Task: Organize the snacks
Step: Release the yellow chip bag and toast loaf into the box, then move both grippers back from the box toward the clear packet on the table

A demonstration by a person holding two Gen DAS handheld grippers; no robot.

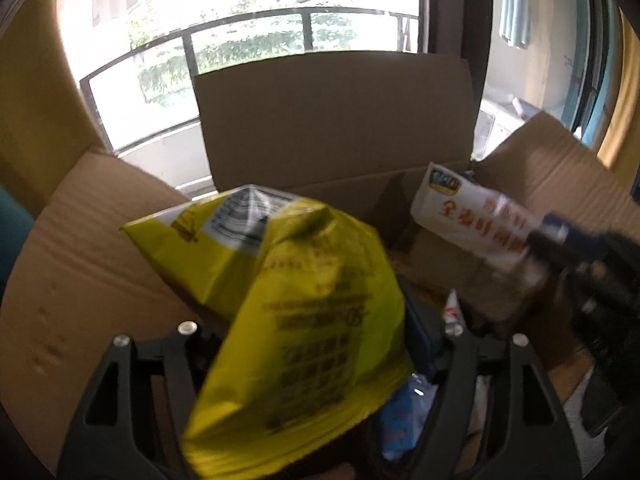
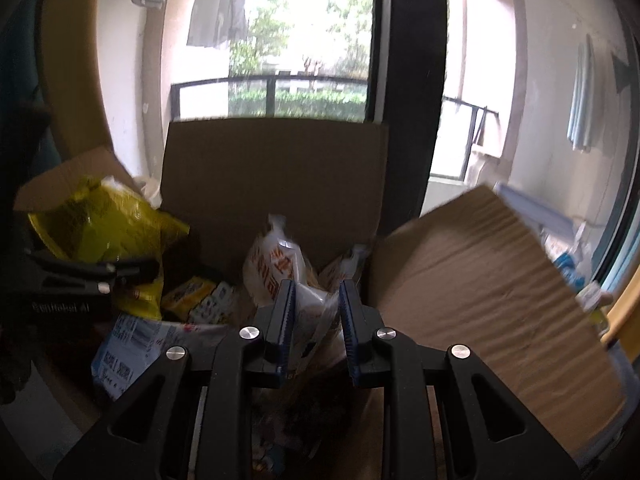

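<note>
Carrying two snack bags over an open cardboard box point(image 1: 332, 120), flaps standing up at centre and splaying to both sides of the frames. Filling the lower middle of the left wrist view, a big yellow bag point(image 1: 296, 320), sitting between the arms of the left tool point(image 1: 316, 360); fingertips hidden behind the bag, so pinching or merely cradling cannot be told from here. Seen from the right wrist view, appearing at left with the yellow bag point(image 2: 100, 232) bulging above it, the same left tool point(image 2: 92, 272).

Pinching a white bag with red lettering point(image 2: 280, 276) between blue-padded fingers point(image 2: 286, 312), the right tool point(image 2: 316, 312), narrowed on the crinkled plastic, low over the box interior. Lying below already: a yellow-and-blue packet point(image 2: 196, 296) and a pale blue printed pouch point(image 2: 132, 344).

Risking, in my judgement, a slip of the yellow bag if grip is loose, since the bulk is hanging forward; also snagging on the right-hand flap point(image 2: 488, 288), or crushing the packets beneath if lowered hard.

Showing red Chinese characters on the white bag point(image 1: 480, 224), too blurred to read; a barcode-like panel and dark print on the yellow bag, also illegible. Reading roughly "Robot AI", mirrored, on the left tool's body.
</note>
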